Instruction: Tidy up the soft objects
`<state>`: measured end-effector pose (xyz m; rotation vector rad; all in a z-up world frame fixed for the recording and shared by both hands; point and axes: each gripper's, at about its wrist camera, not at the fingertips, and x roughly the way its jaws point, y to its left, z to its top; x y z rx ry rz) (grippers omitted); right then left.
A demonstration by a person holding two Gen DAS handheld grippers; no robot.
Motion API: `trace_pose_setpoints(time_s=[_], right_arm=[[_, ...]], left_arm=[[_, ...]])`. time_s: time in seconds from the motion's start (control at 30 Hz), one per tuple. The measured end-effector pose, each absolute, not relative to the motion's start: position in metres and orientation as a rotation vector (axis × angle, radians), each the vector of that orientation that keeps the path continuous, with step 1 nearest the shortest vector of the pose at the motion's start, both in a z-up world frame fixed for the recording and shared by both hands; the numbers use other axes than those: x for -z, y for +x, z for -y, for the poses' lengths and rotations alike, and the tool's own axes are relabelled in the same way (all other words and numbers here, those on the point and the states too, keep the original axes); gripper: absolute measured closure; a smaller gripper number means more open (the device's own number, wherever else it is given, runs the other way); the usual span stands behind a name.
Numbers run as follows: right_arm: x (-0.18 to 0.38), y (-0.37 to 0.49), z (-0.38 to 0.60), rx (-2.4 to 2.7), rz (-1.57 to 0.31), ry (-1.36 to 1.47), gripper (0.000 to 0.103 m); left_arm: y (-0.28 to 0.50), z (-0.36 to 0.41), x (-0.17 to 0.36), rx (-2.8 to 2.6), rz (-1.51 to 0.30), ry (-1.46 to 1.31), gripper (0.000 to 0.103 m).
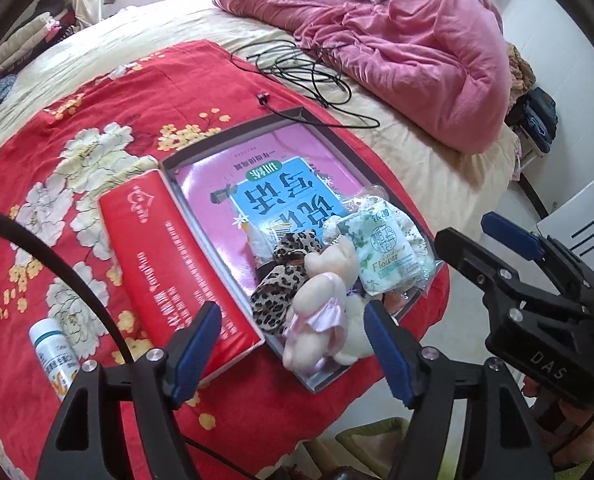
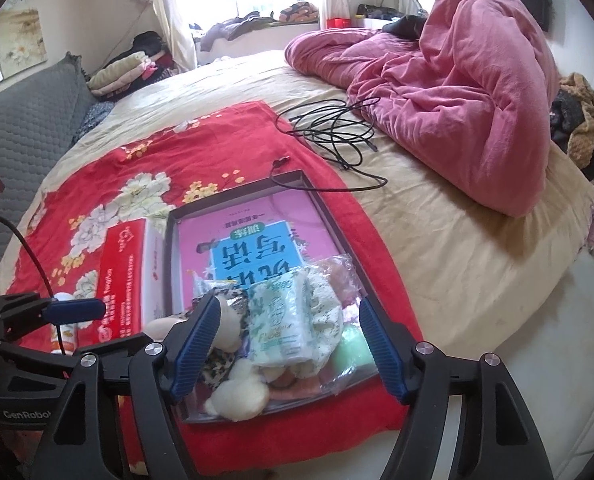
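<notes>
A shallow open box with a pink and blue printed bottom lies on a red floral cloth on the bed. Its near end holds soft things: a cream plush toy, a leopard-print fabric piece, a green-white tissue pack, lacy cloth and a pale green item. My left gripper is open just above the plush toy. My right gripper is open over the tissue pack; it shows at the right in the left wrist view.
A red box lies left of the open box. A small white bottle lies at the near left. A black cable coils beyond. A pink quilt is heaped at the far right.
</notes>
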<state>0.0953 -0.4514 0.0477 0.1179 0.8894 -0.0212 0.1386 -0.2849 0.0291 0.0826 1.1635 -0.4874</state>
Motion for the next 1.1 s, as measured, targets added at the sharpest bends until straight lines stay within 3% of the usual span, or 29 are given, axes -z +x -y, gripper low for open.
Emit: trace_pose_setpoints(time_s=[0.27,0.33,1.1], right_arm=[[-0.063,0.065,0.429,0.055,-0.858,0.101,0.029],[-0.067,0.055,0.423,0.090,-0.851,0.091,0.025],[-0.068,-0.032,0.370,0.185,-0.858,0.128,0.024]], left_arm=[[0.113,0.261,-0.047,0.436,-1.112,0.065,0.022],[0.106,0.254,-0.051,0.420,-1.096,0.059,0.022],[0.021,0.198,-0.065,0.317,-1.014,0.078,0.022]])
